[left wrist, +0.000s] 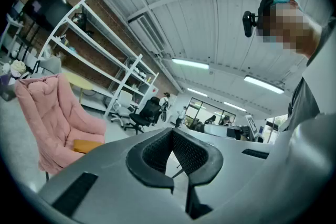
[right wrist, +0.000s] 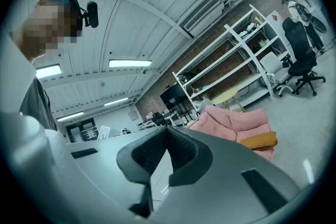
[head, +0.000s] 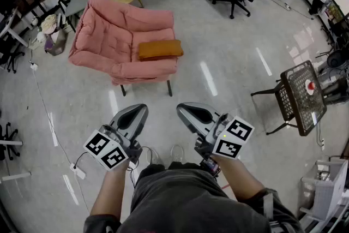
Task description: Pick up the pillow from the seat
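An orange pillow (head: 160, 49) lay flat on the seat of a pink armchair (head: 109, 30), near the seat's front edge. In the head view, its long axis ran side to side across the seat, roughly in line with that edge, and one end reached the armrest on the right of the picture.

The person stood on the grey floor (head: 229, 73), well apart from the chair and facing it. Both forearms were held forward and low. The left tongs (head: 140, 109) and the right tongs (head: 182, 108) sat side by side, their tips aimed toward the armchair and angled slightly toward each other.

Both tongs were clenched, tips touching, with nothing between them. Each gripper view showed the pillow far beyond the tips.
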A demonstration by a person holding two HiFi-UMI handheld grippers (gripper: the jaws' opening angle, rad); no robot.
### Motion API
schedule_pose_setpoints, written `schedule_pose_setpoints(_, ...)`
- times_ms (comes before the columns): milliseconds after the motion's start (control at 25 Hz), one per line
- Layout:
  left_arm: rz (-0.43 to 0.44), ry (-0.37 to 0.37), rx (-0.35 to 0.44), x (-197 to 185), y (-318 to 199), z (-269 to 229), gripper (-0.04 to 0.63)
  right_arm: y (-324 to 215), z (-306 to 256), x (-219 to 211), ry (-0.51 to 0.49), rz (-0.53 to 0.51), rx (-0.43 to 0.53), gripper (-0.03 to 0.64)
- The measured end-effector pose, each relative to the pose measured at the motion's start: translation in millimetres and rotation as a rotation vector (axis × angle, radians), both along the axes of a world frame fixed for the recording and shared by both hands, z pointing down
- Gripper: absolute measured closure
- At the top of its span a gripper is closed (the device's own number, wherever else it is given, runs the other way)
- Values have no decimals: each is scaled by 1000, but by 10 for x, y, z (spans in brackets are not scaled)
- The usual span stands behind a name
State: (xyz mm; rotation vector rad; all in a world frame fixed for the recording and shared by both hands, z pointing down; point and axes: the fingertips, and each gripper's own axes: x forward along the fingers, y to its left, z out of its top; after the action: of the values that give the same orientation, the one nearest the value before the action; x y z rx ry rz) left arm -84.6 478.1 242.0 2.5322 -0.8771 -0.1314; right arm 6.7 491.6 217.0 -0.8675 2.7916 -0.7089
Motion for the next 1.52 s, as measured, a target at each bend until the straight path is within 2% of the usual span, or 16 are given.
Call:
schedule_pose_setpoints(480, -36, -15, -27, -2, 53, 208, 584, -1, 248, 158, -34, 5, -38, 601)
schedule_pose_setpoints(680, -48, -18, -35, 151, -53, 195, 584, -125, 290, 356, -41, 8, -65, 601)
schedule_pose_setpoints(840, -52, -10, -44, 50, -151, 325, 584, -208, 445, 293, -29, 14, -84, 601)
schedule_pose_setpoints(1120, -24, -1, -65, 44, -751, 415, 584, -773, 572, 305, -17, 48, -118, 601)
schedule_pose_setpoints(1520, 9, -4, -120, -287, -1618, 659, 584, -1607, 853, -27, -4, 84, -189, 601)
